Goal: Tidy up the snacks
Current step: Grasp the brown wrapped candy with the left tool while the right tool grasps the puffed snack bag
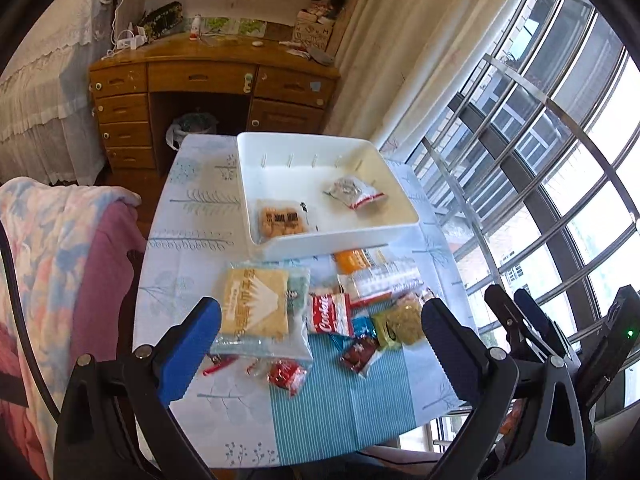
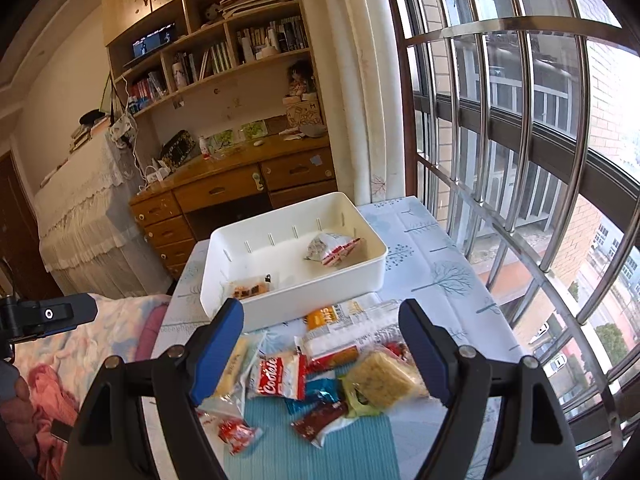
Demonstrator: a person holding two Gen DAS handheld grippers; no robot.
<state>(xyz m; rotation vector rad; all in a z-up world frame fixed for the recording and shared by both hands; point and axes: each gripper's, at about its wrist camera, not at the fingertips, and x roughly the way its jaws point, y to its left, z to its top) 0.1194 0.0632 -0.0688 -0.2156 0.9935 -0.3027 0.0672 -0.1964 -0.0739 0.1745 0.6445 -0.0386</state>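
A white bin (image 1: 400,222) (image 2: 224,276) stands at the far side of the small table and holds a brown biscuit pack (image 1: 282,222) (image 2: 250,290) and a grey-and-red pouch (image 1: 354,192) (image 2: 334,250). In front of it lies a heap of snacks: a large cracker pack (image 1: 256,306), a red Cookies packet (image 1: 330,314) (image 2: 278,376), a noodle cake (image 1: 406,318) (image 2: 384,378), an orange packet (image 1: 352,260) (image 2: 322,316) and small red candies (image 1: 286,376) (image 2: 238,434). My left gripper (image 1: 320,336) hovers open over the heap. My right gripper (image 2: 322,356) is open too, holding nothing.
The table wears a tree-print cloth with a teal striped mat (image 1: 340,408) (image 2: 304,452). A blanket-covered seat (image 1: 48,280) lies left of it. A barred window (image 2: 520,200) runs along the right. A wooden desk (image 1: 212,92) and a bin bag (image 1: 192,126) stand beyond.
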